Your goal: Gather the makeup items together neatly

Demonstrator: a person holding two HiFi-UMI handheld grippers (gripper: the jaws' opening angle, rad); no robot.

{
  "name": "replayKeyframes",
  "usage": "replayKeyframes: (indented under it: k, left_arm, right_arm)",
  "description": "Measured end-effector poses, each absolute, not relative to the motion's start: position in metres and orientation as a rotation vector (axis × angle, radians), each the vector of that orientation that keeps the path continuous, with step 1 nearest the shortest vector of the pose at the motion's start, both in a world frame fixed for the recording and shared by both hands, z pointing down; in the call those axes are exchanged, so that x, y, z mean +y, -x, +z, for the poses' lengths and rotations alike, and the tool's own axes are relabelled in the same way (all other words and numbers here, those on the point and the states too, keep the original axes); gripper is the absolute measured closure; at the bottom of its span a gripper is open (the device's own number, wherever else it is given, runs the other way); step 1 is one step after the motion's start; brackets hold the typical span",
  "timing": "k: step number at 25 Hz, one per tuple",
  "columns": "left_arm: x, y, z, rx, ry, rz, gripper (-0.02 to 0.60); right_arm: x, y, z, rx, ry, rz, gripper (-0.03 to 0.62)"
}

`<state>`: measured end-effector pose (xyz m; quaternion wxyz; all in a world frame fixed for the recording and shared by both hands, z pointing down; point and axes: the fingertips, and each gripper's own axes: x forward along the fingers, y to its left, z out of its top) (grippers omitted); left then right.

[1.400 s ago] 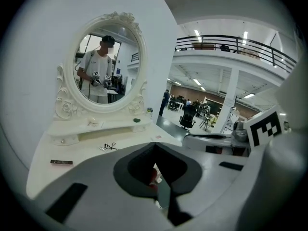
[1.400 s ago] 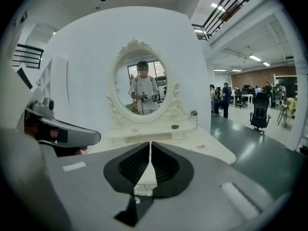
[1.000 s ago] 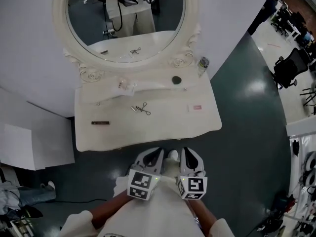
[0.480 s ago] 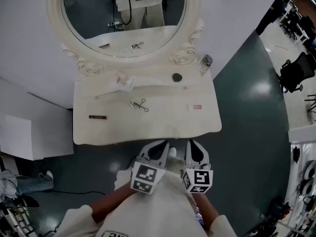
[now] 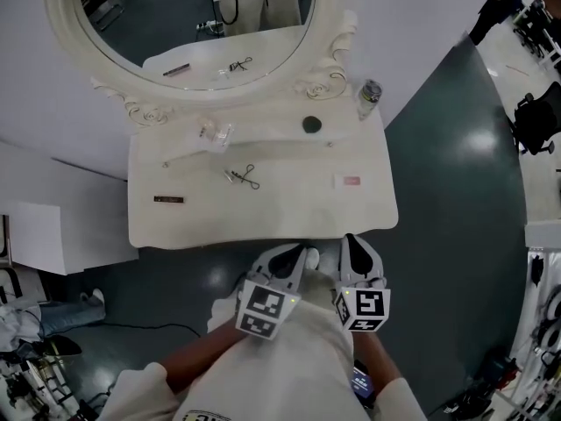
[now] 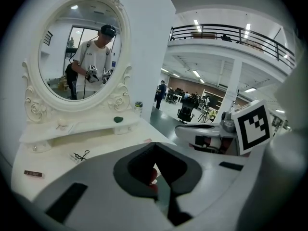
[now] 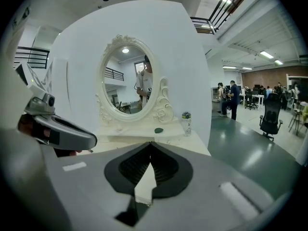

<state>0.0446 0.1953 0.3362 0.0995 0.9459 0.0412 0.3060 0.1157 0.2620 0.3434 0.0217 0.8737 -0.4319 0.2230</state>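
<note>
With left gripper [image 5: 298, 254] and right gripper [image 5: 353, 246] both pressed together on nothing, side by side at lower centre of the head view, just short of the near edge of the dressing table [image 5: 263, 222]. Not yet over any item; most likely the approach before a first pick.

Scattered well apart on the top: eyelash curler [image 5: 248, 176] at centre, dark slim stick [image 5: 168, 199] at left, pink flat piece [image 5: 350, 181] at right. On the raised shelf under the mirror [image 5: 66, 38]: dark round compact [image 5: 311, 124], clear packet [image 5: 215, 133] to its left, small bottle [image 5: 369, 97] at the right end.

- Choose a gathering spot first, say around the eyelash curler, nearest the middle.
- Spread the jaws before coming down, not at the last instant.
- Take the dark slim stick with the left and the pink flat piece with the right, to avoid crossing arms.
- Grip the stick across its short width, near mid-length, to stop it swinging.
- Expect trouble with the pink flat piece: thin, lying flush, probably easier to push along the surface than to lift.
- Set things down parallel and just beside one another, without knocking the curler.
- Ignore the copies reflected in the mirror at upper left.
</note>
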Motion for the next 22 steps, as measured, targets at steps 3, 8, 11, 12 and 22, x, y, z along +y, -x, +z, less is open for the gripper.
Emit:
replayKeyframes:
  k: [3, 8, 11, 12, 22]
  left_arm:
    - [0.202, -0.054, 0.342, 0.105, -2.785, 0.920, 0.577]
    - [0.208, -0.071, 0.351, 0.061, -2.772, 0.934, 0.577]
    - [0.212, -0.076, 0.356, 0.041, -2.763, 0.948, 0.577]
    - [0.213, -0.078, 0.358, 0.034, -2.757, 0.950, 0.577]
    - [0.224, -0.095, 0.386, 0.016, -2.698, 0.971, 0.577]
  right_arm:
    - [0.266, -0.126, 0.349, -1.365, -2.685, 0.698, 0.591]
    - [0.273, -0.144, 0.360, -1.398, -2.641, 0.710, 0.589]
    - [0.278, -0.152, 0.367, -1.407, -2.630, 0.740, 0.589]
    - [0.279, -0.156, 0.370, -1.406, -2.639, 0.766, 0.589]
    - [0.281, -0.179, 0.394, -1.402, -2.598, 0.798, 0.589]
